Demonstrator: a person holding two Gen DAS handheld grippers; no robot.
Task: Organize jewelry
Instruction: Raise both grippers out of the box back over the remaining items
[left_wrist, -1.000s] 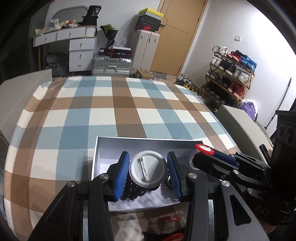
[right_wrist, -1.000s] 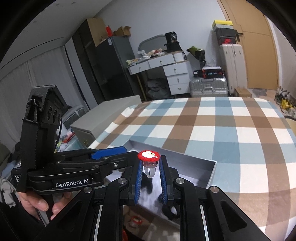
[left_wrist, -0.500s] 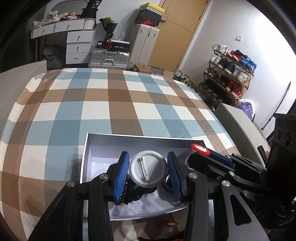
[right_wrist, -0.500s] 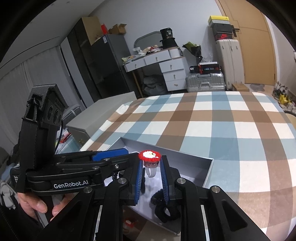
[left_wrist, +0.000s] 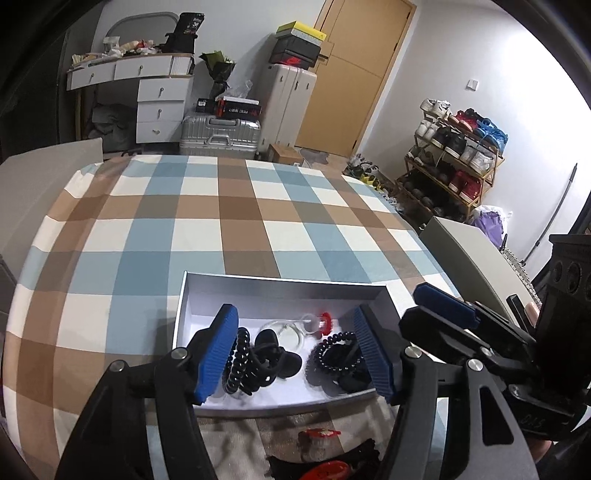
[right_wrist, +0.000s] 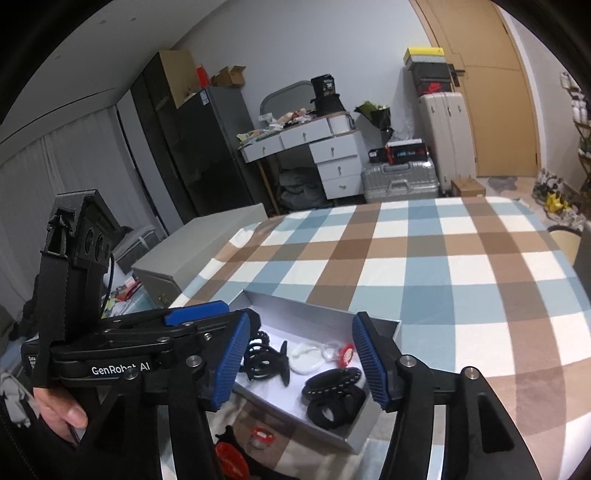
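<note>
Both my grippers have just been opening, jaws now apart and empty: left gripper (left_wrist: 295, 354), right gripper (right_wrist: 299, 363). The red-topped ring (left_wrist: 322, 324) lies in the grey box (left_wrist: 280, 286) on the checked bed (left_wrist: 236, 229), beyond and between the left jaws. It lies tipped on its side beside a clear hoop (left_wrist: 284, 332); I cannot tell its axis.

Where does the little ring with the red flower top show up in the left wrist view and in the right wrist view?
Left wrist view: the clear ring with the red flower top lies mid-box, near the far wall.
Right wrist view: the ring lies just left of the right gripper's right-hand blue pad.
Shared landmark: the grey rectangular box.
</note>
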